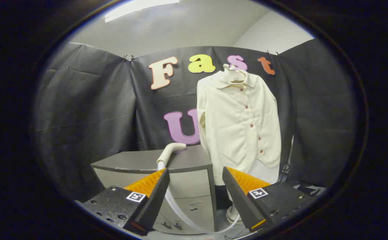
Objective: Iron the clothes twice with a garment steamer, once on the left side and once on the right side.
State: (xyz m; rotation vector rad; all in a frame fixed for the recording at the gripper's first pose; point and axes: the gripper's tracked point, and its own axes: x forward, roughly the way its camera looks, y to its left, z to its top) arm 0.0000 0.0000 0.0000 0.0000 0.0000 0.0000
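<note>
Two fingers (160,190) of the gripper (195,195) stand wide apart with nothing between them, which suits a tool that has yet to take hold of anything. Taking the grey cabinet (154,163) as the landmark, the gripper sits in front of it and apart from it, aimed toward its near face.

Down the front of the cabinet runs a clear hose (180,213), curving along the floor to a pale base (232,215) that stands at the cabinet's foot on the shirt side. I judge the slack loop is left so the head can be lifted and swept without tugging the base.

On top of the cabinet rests the garment steamer (171,150), its pale curved handle and head lying near the front edge with the hose dropping from it. Parked there, it is within easy reach and points toward the garment.

Just beside the cabinet, beyond its far corner, hangs the cream shirt (239,126) on a hanger (235,78), buttoned and facing forward, its hem falling below the cabinet top. Hanging free lets each half of the front take a vertical pass. Neither pass looks begun; the likely first step is closing the fingers on the steamer's handle.

Behind the cabinet hangs the black cloth wall (84,110).
</note>
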